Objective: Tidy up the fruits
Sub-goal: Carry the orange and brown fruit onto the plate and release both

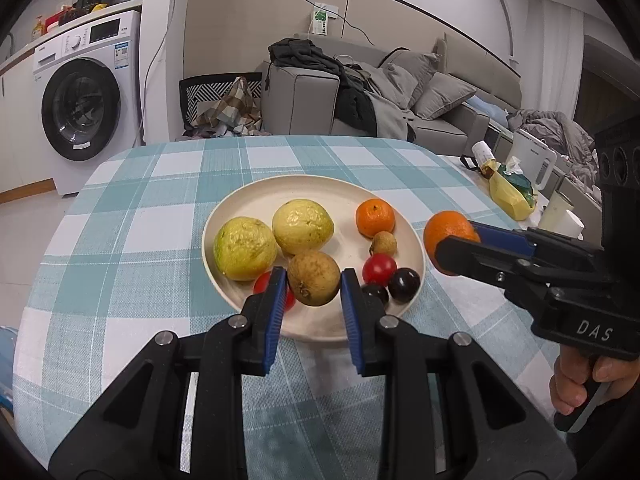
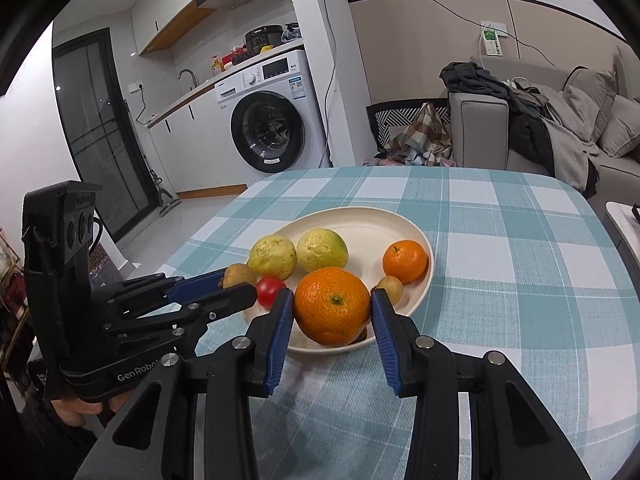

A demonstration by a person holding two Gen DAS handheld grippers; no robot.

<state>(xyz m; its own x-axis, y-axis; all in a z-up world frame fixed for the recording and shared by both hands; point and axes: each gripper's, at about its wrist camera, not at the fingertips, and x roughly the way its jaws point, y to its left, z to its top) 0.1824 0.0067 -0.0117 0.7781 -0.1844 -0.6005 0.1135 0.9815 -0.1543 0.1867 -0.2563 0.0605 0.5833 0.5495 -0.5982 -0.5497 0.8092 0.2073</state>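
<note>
A cream plate (image 1: 320,188) (image 2: 368,220) on the checked tablecloth holds two yellow-green guavas (image 1: 246,248) (image 2: 274,256), a small orange (image 1: 375,218) (image 2: 405,261), a small tan fruit (image 1: 384,243), red tomatoes (image 1: 379,269) (image 2: 270,291) and two dark round fruits (image 1: 404,285). My left gripper (image 1: 314,286) is shut on a brown round fruit (image 1: 314,283) (image 2: 239,275) above the plate's near edge. My right gripper (image 2: 332,308) is shut on a large orange (image 2: 332,306) (image 1: 448,232) just above the plate's right rim.
The table (image 1: 140,216) has a teal and white checked cloth. A side surface at the right holds a white kettle (image 1: 534,160), a yellow bag (image 1: 508,194) and cups (image 1: 560,216). A washing machine (image 1: 86,100) and grey sofa (image 1: 400,100) stand behind.
</note>
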